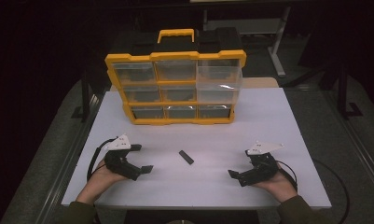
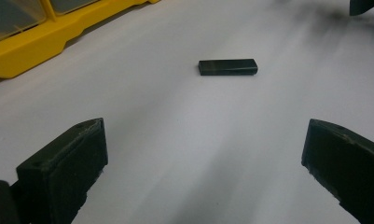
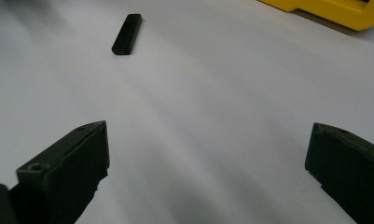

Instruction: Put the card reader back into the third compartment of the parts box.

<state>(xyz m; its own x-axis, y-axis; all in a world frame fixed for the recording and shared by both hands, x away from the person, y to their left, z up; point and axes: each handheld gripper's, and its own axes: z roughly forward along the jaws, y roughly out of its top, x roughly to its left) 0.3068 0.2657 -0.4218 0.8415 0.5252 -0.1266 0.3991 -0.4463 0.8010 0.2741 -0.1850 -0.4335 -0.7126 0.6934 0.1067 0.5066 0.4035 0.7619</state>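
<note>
Two sets of tongs rest low on the white worktop (image 1: 268,116), each held in a hand, and we find both with jaws spread wide and nothing between them. Between the left tongs (image 1: 143,158) and the right tongs (image 1: 234,176) lies the small flat black rectangular bar (image 1: 186,157), alone on the bare surface, well short of the yellow-framed organiser of clear plastic drawers (image 1: 175,88) at the far side. We judge the bar somewhat nearer the left tongs. Its long axis runs diagonally in the high view; in the left gripper view it lies crosswise ahead of the jaws (image 2: 227,66), while from the right it lies ahead and to one side, nearly end-on (image 3: 127,34).
</note>
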